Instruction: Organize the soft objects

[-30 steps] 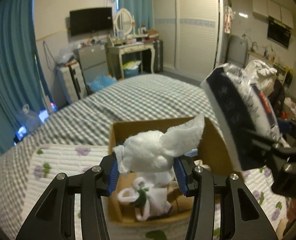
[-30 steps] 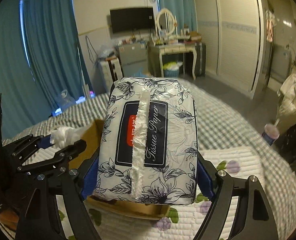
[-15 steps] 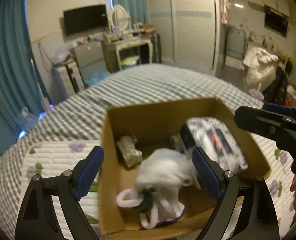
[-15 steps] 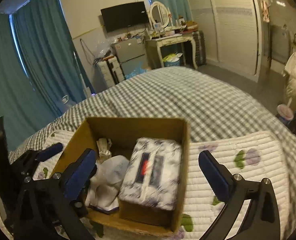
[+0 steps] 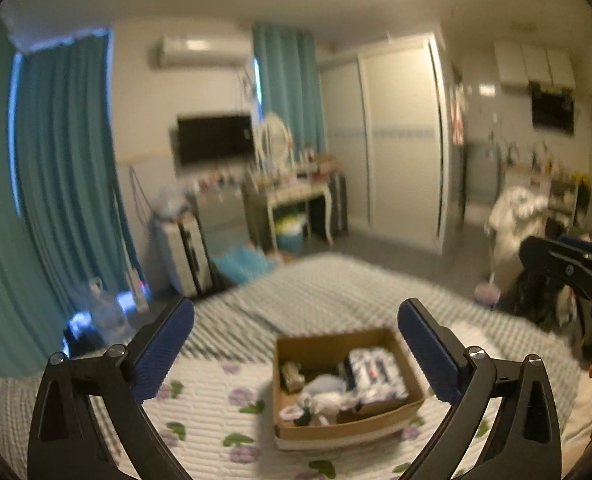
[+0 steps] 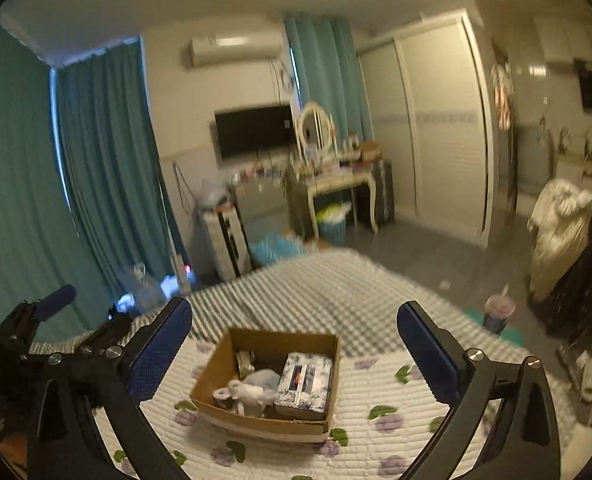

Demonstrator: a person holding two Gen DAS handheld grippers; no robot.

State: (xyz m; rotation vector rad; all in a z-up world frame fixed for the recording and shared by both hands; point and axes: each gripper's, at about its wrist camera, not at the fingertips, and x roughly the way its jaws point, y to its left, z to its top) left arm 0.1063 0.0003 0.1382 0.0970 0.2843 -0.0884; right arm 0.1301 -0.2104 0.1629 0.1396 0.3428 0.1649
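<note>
A cardboard box sits on a floral quilt on the bed. Inside lie a floral tissue pack, a white soft toy and a small beige item. My left gripper is open and empty, held high above and behind the box. My right gripper is also open and empty, well above the box. The right gripper's fingers show at the right edge of the left wrist view; the left gripper shows at the left of the right wrist view.
The white quilt with purple flowers lies over a checked bedspread. Beyond the bed stand a dressing table, a wall TV, teal curtains, a wardrobe and a cup on the floor.
Both grippers let go of their loads: the white toy and the tissue pack now lie in the box. Both grippers have opened wide and pulled up and back from the box.
</note>
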